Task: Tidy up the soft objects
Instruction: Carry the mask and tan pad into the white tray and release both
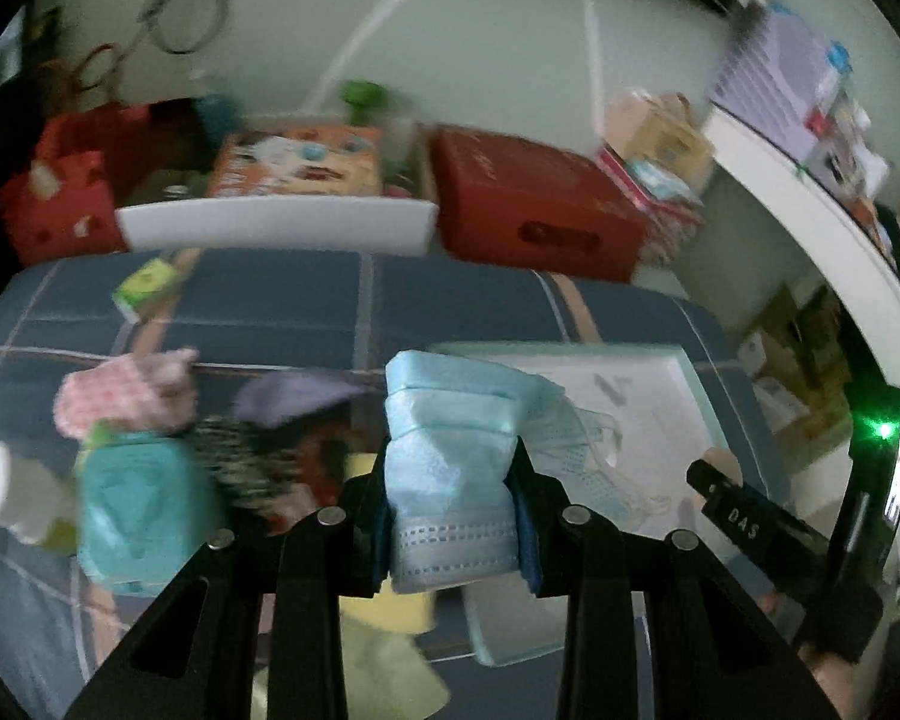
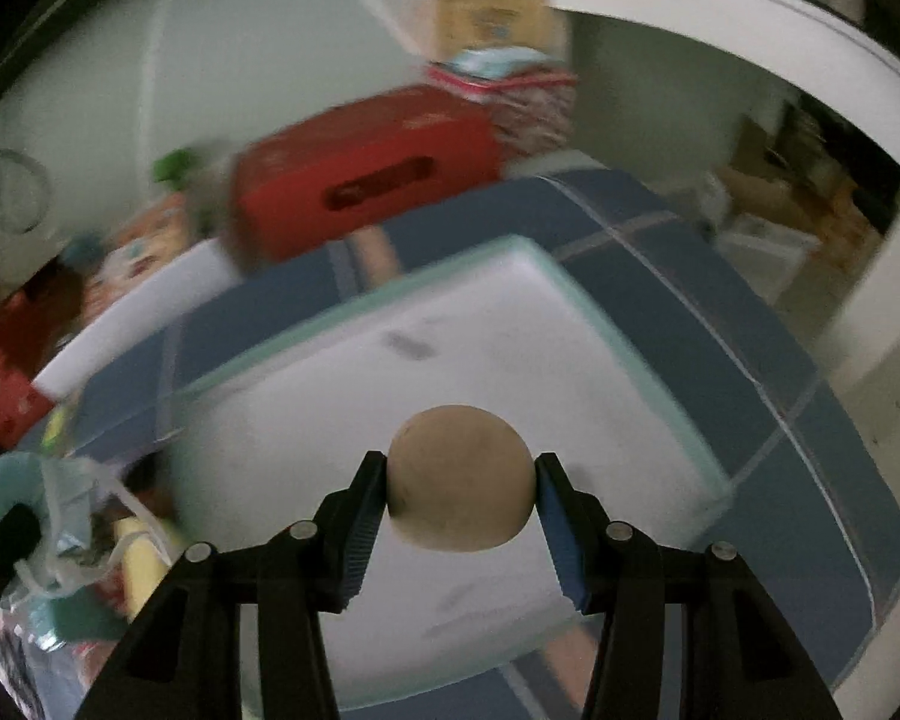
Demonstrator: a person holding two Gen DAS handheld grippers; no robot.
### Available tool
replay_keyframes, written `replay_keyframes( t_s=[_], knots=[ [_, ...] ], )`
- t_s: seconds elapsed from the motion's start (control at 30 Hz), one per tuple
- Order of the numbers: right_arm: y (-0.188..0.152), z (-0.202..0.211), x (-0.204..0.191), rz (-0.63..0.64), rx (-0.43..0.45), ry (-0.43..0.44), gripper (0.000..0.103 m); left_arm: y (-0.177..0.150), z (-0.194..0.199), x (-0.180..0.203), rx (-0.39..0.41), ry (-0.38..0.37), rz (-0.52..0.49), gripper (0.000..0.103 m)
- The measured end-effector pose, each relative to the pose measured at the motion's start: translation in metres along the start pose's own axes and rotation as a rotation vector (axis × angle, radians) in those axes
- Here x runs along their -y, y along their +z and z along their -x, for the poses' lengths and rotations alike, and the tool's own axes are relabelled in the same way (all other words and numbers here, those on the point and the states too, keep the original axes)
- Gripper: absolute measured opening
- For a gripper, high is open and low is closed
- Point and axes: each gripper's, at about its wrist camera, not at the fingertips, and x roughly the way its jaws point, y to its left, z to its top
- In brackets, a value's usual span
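Starting at the far left of the shallow white tray (image 1: 684, 372) with its pale green rim, there's the waiting pile on the blue checked bedcover (image 1: 306, 294): a pink checked plush piece (image 1: 126, 390) above a teal soft pouch (image 1: 138, 510), blurred, with a white roll end (image 1: 0, 480) further left, none of it in the tray yet. Next across, the left gripper (image 1: 453, 510) is clenched on a folded stack of light blue face masks (image 1: 450, 450), pads pressing its lower half, the top standing just left of the tray and partly over its near corner. Those masks look feather-light and floppy, with ear loops trailing loose toward the tray, so a squeeze across the thick folded middle seems right; the loops could snag. Over on the right, the right gripper (image 2: 459, 480) grasps a tan ball (image 2: 461, 477) across its widest part, hanging above the tray's white floor (image 2: 498, 330). I'd judge the ball squashy and light, smooth-skinned, likely to roll once let go, so set it low inside the rim.
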Motion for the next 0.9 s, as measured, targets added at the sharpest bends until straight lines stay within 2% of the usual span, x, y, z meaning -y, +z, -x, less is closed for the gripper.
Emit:
replay_keyframes(
  t_s=[0.23,0.43,0.5,0.57,0.63,0.9],
  knots=[
    [0.005,-0.009,0.041,-0.088,-0.006,-0.044,0.053,-0.014,-0.04,0.045,-0.059,-0.034,-0.1,0.034],
    [0.008,-0.018,0.047,-0.094,-0.015,-0.069,0.053,-0.025,-0.07,0.061,-0.116,-0.049,-0.135,0.035],
    [0.009,-0.017,0.045,-0.083,-0.008,-0.072,0.053,-0.027,-0.074,0.064,-0.122,-0.06,-0.137,0.046],
    [0.009,-0.012,0.042,-0.072,0.006,-0.077,0.059,-0.027,-0.073,0.064,-0.119,-0.083,-0.125,0.083],
    [0.011,-0.005,0.041,-0.083,0.024,-0.065,0.078,-0.025,-0.067,0.061,-0.102,-0.095,-0.115,0.087],
    [0.014,0.019,0.033,-0.072,0.058,-0.061,0.08,-0.01,-0.032,0.041,-0.039,-0.066,-0.052,0.091]
  ],
)
